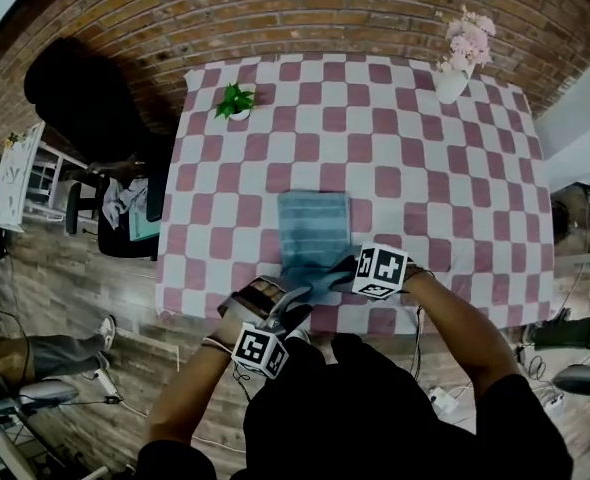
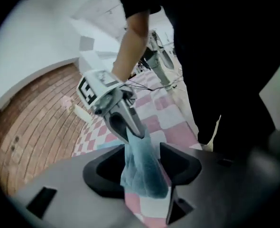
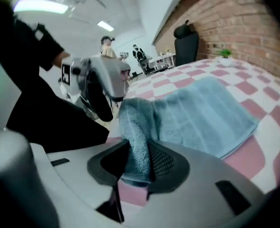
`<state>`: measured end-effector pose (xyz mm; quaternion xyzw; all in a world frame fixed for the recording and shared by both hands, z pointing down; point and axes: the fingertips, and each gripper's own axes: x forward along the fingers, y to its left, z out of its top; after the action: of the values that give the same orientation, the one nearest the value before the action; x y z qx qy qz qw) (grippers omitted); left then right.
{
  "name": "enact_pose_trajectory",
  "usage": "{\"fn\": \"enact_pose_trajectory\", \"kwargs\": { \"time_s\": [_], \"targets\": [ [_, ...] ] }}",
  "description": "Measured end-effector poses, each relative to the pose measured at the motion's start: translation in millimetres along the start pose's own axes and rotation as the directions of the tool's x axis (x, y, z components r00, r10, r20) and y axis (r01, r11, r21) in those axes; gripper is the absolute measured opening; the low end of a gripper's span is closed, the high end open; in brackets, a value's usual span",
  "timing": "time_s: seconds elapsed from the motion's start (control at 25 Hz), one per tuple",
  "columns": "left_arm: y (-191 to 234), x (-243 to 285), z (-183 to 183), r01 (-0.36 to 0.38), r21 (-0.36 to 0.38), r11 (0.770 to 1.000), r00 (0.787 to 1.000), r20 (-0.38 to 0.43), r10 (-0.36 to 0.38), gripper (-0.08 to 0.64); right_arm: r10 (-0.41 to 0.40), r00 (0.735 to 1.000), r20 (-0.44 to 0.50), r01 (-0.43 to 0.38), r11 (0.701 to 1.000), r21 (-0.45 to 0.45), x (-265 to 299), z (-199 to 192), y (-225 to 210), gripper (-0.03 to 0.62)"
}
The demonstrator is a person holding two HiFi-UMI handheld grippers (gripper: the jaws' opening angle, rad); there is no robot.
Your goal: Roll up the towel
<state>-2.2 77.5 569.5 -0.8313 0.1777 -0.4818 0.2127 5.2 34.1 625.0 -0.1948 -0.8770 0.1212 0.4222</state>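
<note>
**Trainee:** Towel (image 1: 315, 230) location and condition?

**Instructor:** It is a blue towel lying flat and lengthwise on the checked tablecloth (image 1: 415, 148), near the front edge of the table. Only its near end is raised off the cloth and bunched, so I judge the roll barely begun.

**Trainee:** Gripper status?

**Instructor:** The right gripper (image 3: 139, 148) has its jaws drawn in on a thick fold of the near hem, with the pads pressing the pile. The left gripper (image 2: 142, 148) has its jaws fairly wide. A hanging fold of the same end passes between them and looks loose, not squeezed.

**Trainee:** Procedure for this step?

**Instructor:**
1. Take the hem at two points, one toward each corner, not both at the middle. At present the two grippers sit close together.
2. Close the left jaws on the fold before turning anything over.
3. Turn the hem over onto the flat part with both grippers level, so the roll runs square to the long edges.
4. Keep the first turn tight, because a slack core is likely to give a cone.
5. Re-grip one side at a time, so that the other side holds the roll.

**Trainee:** Surface and surroundings?

**Instructor:** The cloth may creep with the terry, so lift rather than drag. A small potted plant (image 1: 235, 101) and a vase of pink flowers (image 1: 460, 63) stand at the far end, well apart from the towel. A brick wall (image 1: 275, 18) lies beyond the table, and a wood floor (image 1: 65, 268) to the left.
</note>
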Motion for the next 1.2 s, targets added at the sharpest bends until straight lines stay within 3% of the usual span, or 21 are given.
{"fn": "enact_pose_trajectory", "kwargs": {
  "time_s": [0.16, 0.2, 0.28, 0.4, 0.48, 0.52, 0.6, 0.68, 0.76, 0.8, 0.88, 0.92, 1.0, 1.08, 1.2],
  "targets": [
    [-10.9, 15.7, -1.9, 0.046, 0.166, 0.985, 0.998, -0.052, -0.038, 0.195, 0.161, 0.985, 0.065, -0.171, 0.965, 0.199, -12.1, 11.3, -13.7, 0.112],
    [-12.8, 22.0, -7.3, 0.068, 0.176, 0.982, 0.996, -0.069, -0.056, 0.192, 0.171, 0.981, 0.088, -0.187, 0.955, 0.229, -14.0, 13.9, -18.7, 0.114],
    [-3.7, 33.5, -21.9, 0.079, 0.126, 0.989, 0.994, -0.09, -0.068, 0.199, 0.138, 0.98, 0.14, -0.17, 0.952, 0.254, -20.3, 22.0, -34.3, 0.13],
    [20.4, 42.2, -42.1, 0.084, 0.013, 0.996, 0.993, -0.089, -0.082, 0.199, -0.072, 0.965, 0.251, 0.024, 0.981, 0.191, -41.7, 43.4, -59.5, 0.181],
    [34.5, 47.4, -51.1, 0.098, -0.012, 0.995, 0.992, -0.08, -0.099, 0.201, -0.213, 0.932, 0.294, 0.207, 0.977, 0.052, -57.6, 53.3, -56.3, 0.183],
    [41.1, 49.9, -53.8, 0.113, -0.017, 0.993, 0.991, -0.07, -0.114, 0.201, -0.257, 0.923, 0.285, 0.283, 0.957, -0.054, -62.0, 54.4, -46.8, 0.183],
    [52.7, 53.4, -56.4, 0.157, -0.008, 0.988, 0.987, -0.043, -0.157, 0.201, -0.34, 0.914, 0.223, 0.396, 0.869, -0.298, -60.8, 50.3, -24.7, 0.244],
    [61.0, 55.2, -57.5, 0.21, 0.004, 0.978, 0.978, -0.013, -0.21, 0.201, -0.446, 0.883, 0.142, 0.451, 0.728, -0.517, -46.5, 40.3, -14.7, 0.275],
    [65.9, 56.6, -59.0, 0.272, 0.005, 0.962, 0.962, 0.015, -0.272, 0.204, -0.536, 0.84, 0.082, 0.45, 0.604, -0.659, -25.9, 26.6, -21.6, 0.284],
    [67.9, 57.2, -59.9, 0.302, 0.001, 0.953, 0.953, 0.028, -0.302, 0.204, -0.57, 0.82, 0.052, 0.438, 0.565, -0.7, -18.2, 21.4, -28.5, 0.285],
    [72.8, 57.8, -61.7, 0.348, -0.029, 0.937, 0.937, 0.056, -0.346, 0.206, -0.625, 0.781, 0.003, 0.424, 0.526, -0.737, -11.2, 15.5, -44.3, 0.286],
    [76.4, 57.9, -62.5, 0.359, -0.057, 0.932, 0.932, 0.068, -0.355, 0.209, -0.639, 0.769, -0.007, 0.428, 0.524, -0.736, -9.6, 13.4, -51.9, 0.284],
    [85.9, 56.0, -63.5, 0.338, -0.11, 0.935, 0.94, 0.081, -0.331, 0.237, -0.623, 0.782, -0.013, 0.438, 0.565, -0.699, -8.1, 14.1, -59.7, 0.254],
    [93.2, 49.0, -62.8, 0.274, -0.125, 0.954, 0.961, 0.077, -0.266, 0.279, -0.578, 0.816, -0.031, 0.427, 0.637, -0.642, -8.4, 16.1, -62.5, 0.223],
    [84.2, 33.7, -62.3, 0.2, -0.068, 0.977, 0.979, 0.041, -0.198, 0.334, -0.476, 0.877, -0.069, 0.383, 0.778, -0.498, -11.2, 20.0, -67.1, 0.197]
  ]
}}
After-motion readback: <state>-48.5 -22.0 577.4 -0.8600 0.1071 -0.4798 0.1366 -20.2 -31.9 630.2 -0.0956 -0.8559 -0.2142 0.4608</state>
